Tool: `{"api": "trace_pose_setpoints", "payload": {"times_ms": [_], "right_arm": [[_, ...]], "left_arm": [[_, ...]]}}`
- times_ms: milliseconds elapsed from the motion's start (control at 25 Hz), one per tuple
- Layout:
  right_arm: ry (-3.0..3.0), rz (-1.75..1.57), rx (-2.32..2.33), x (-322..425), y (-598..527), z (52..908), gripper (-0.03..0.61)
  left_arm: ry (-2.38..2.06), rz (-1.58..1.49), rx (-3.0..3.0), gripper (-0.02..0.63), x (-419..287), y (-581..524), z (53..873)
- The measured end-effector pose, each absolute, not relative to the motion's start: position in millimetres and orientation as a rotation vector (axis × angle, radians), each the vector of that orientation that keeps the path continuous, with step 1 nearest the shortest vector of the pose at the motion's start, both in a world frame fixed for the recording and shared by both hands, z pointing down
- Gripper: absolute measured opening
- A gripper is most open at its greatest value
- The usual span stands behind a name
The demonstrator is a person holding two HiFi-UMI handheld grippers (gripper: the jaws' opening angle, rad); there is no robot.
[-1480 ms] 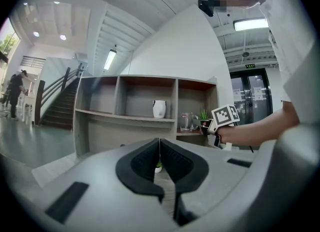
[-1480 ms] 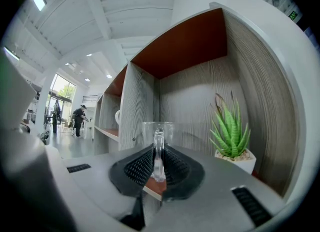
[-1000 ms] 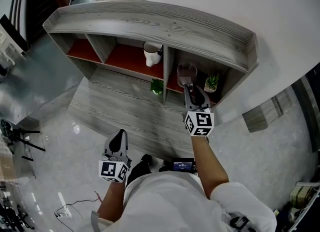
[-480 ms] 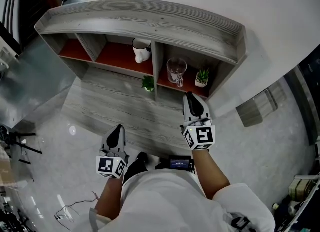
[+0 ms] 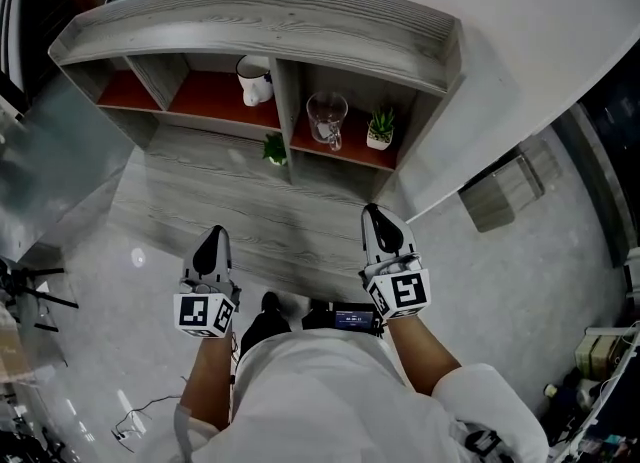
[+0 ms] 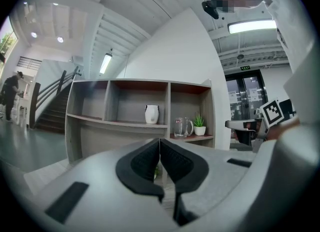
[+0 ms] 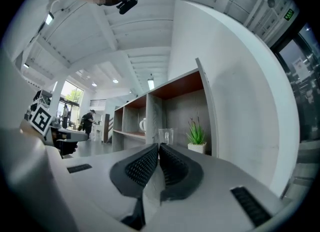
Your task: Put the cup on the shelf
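A clear glass cup (image 5: 326, 117) with a handle stands on the red board in the right-hand compartment of the grey wooden shelf (image 5: 300, 26), left of a small potted plant (image 5: 379, 130). It shows in the left gripper view as the cup (image 6: 182, 127) and in the right gripper view as the cup (image 7: 165, 136). My right gripper (image 5: 377, 223) is shut and empty, well back from the shelf. My left gripper (image 5: 211, 247) is shut and empty too, held low beside the person's body.
A white jug (image 5: 254, 80) stands in the middle compartment. A small green plant (image 5: 274, 148) sits on the shelf's lower board. A white wall runs behind the shelf, and a dark doorway (image 5: 610, 111) lies to the right. Stairs (image 6: 52, 110) rise at far left.
My right gripper has let go of the glass cup, drawn back from the right compartment and shut. The cup stays on the shelf. The person has stepped back.
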State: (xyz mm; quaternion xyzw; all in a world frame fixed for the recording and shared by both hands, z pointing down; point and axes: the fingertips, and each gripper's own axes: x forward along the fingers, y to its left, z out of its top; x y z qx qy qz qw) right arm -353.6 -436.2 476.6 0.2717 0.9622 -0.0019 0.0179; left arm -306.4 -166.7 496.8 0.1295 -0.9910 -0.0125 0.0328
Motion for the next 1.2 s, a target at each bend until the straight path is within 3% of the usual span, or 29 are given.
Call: {"api": "trace_pose_setpoints", "payload": {"times_ms": [480, 1200], "right_arm": [[3.028, -0.039, 0.804, -287, -423, 492, 0.038], [3.047, 0.015, 0.654, -138, -316, 488, 0.038]], "left_arm": [[-3.051, -0.062, 0.530, 0.011, -283, -167, 499], [-3.055, -0.075, 0.668, 0.011, -137, -58, 496]]}}
